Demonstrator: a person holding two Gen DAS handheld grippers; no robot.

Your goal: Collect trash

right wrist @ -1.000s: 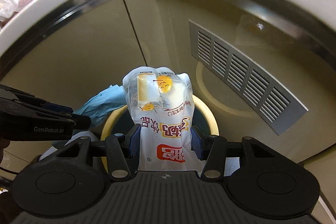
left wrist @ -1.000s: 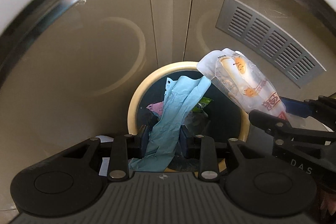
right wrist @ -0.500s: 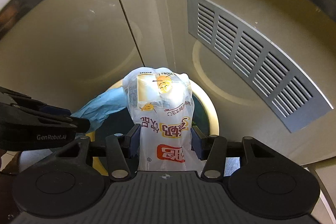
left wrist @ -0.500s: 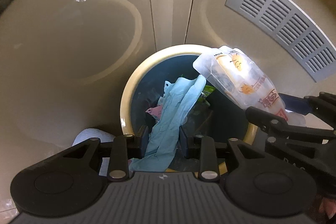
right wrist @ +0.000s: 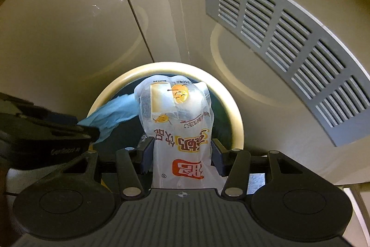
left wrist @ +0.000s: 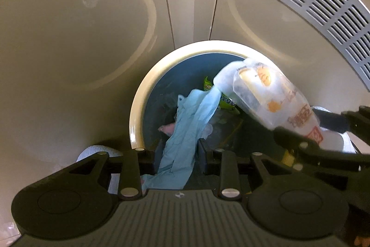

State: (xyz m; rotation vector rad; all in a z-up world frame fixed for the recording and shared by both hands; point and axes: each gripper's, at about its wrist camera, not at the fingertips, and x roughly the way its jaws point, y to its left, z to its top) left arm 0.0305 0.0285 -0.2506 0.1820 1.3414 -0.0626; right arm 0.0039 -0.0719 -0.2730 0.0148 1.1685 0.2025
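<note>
Both loads hang beyond the fingertips over the bin (left wrist: pixel 135 122): left gripper (left wrist: pixel 179 151) clamps the blue glove (left wrist: pixel 185 131), right gripper (right wrist: pixel 182 154) clamps the milk pouch (right wrist: pixel 178 117), long axes pointing down into it.

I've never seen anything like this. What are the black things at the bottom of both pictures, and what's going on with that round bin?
There is no robot: a person holds a two-fingered claw in each hand, each carrying a camera that looks along its fingers. The left claw grips a crumpled blue glove. The right claw holds a clear printed snack bag. Both hang over an open round bin standing by beige cabinet doors, with other litter already inside.
</note>
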